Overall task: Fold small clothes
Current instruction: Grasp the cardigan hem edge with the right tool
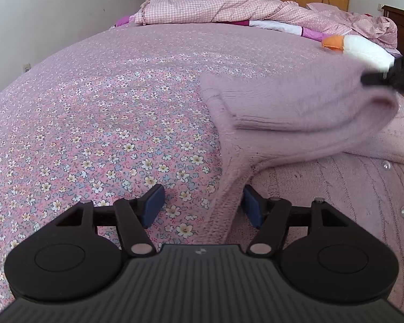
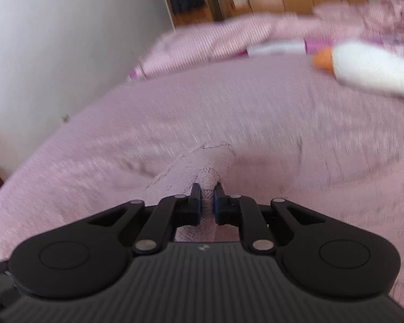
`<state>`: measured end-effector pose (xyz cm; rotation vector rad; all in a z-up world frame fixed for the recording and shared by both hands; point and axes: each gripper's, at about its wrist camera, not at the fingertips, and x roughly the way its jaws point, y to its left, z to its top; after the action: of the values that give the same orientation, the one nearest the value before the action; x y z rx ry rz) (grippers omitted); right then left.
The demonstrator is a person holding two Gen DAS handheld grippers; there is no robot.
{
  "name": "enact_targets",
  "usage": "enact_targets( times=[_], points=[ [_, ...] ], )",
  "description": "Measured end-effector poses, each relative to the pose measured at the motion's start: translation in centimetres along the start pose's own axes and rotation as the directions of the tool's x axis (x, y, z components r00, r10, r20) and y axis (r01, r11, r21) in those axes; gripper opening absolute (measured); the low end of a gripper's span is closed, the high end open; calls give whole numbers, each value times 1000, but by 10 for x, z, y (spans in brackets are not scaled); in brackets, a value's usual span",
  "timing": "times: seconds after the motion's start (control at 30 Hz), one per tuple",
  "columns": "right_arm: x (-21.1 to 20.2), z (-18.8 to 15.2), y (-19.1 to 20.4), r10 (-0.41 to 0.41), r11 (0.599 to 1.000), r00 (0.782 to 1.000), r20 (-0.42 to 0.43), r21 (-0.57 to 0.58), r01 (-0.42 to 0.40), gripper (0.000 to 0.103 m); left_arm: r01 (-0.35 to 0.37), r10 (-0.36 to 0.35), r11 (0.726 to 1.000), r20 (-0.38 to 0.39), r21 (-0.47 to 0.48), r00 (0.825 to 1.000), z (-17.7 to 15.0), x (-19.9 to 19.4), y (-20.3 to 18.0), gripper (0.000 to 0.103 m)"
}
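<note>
Carry sleeve [image 1: 296,107] of lilac knit cardigan [image 1: 336,188] on floral bed [image 1: 94,134] across body with right gripper [image 2: 207,202] fingers pinching it, left gripper [image 1: 202,204] fingers spread beside edge.

Right view motion-blurred; right tool [image 1: 390,76] cut off; cardigan [image 1: 323,188] partly cropped.

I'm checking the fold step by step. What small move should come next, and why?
Probably carry the right gripper on across, laying the lifted sleeve over the fuzzy lilac knitted cardigan. Its jaws pinch the fabric, and the sleeve hangs mid-air; the left gripper is open.
</note>
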<state>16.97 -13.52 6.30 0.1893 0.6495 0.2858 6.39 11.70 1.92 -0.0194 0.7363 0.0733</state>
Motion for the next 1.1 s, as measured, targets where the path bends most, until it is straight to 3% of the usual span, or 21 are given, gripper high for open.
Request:
enact_targets(
  times=[0.1, 0.2, 0.3, 0.4, 0.47, 0.7, 1.1],
  points=[
    [21, -19, -19, -38, 997, 994, -104, 66, 45, 15, -1, 1, 1000, 3, 6, 1000, -1, 1, -1, 71],
    [19, -34, -28, -4, 992, 996, -85, 124, 15, 15, 4, -4, 1000, 1, 5, 1000, 0, 1, 0, 71],
    [8, -28, -20, -37, 992, 995, -93, 114, 47, 27, 5, -5, 1000, 0, 6, 1000, -1, 1, 1, 71],
    [-9, -20, -2, -69, 997, 997, -27, 22, 69, 46, 0, 0, 1000, -1, 6, 1000, 0, 0, 0, 71],
    [-18, -18, 14, -56, 997, 998, 15, -46, 57, 53, 0, 0, 1000, -5, 5, 1000, 1, 0, 0, 71],
    [-20, -23, 62, 80, 982, 997, -17, -173, -82, 52, 11, -12, 1000, -42, -18, 999, 6, 0, 6, 72],
    [7, -43, 116, 125, 955, 990, -64, -262, -138, 52, 38, -40, 999, -115, -16, 993, 11, -1, 11, 73]
  ],
)
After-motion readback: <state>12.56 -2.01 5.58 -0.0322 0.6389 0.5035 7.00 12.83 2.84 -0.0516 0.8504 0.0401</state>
